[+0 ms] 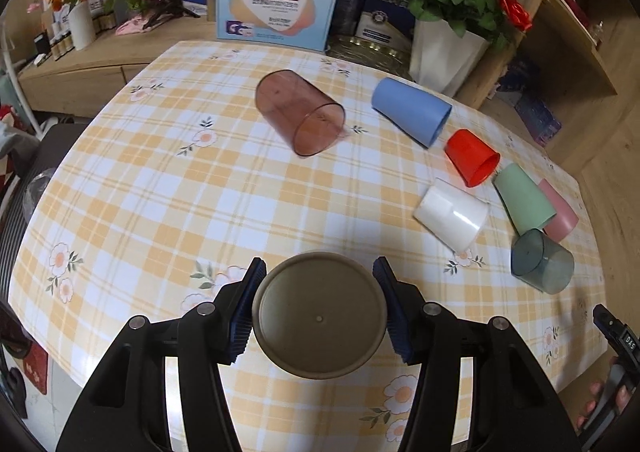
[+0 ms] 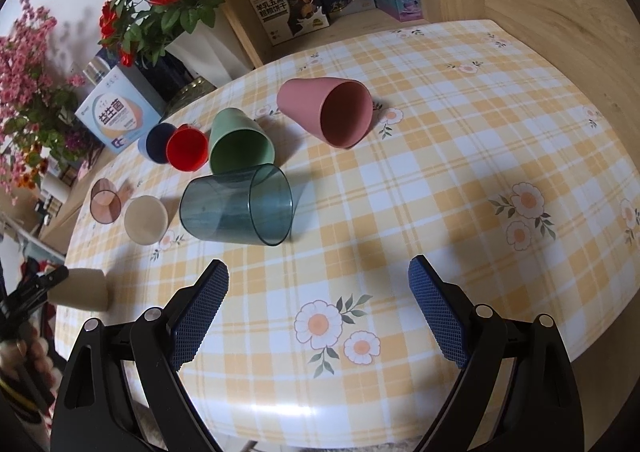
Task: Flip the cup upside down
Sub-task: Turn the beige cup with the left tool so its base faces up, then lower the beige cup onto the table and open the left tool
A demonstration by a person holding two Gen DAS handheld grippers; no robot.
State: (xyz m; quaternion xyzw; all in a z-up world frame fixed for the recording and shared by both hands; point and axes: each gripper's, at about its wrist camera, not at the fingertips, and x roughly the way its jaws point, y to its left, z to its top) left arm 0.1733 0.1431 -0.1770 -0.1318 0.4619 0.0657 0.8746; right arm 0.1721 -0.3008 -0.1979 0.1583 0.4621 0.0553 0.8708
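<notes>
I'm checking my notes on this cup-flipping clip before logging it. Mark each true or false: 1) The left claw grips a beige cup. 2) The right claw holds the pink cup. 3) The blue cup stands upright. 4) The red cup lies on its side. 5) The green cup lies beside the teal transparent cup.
1) True: the left claw is shut on the beige cup, whose base faces the camera.
2) False: the right claw is open and empty; the pink cup lies on the table, apart from it.
3) False: the blue cup lies on its side.
4) True: the red cup lies on its side.
5) True: the green cup lies right next to the teal transparent cup.
</notes>
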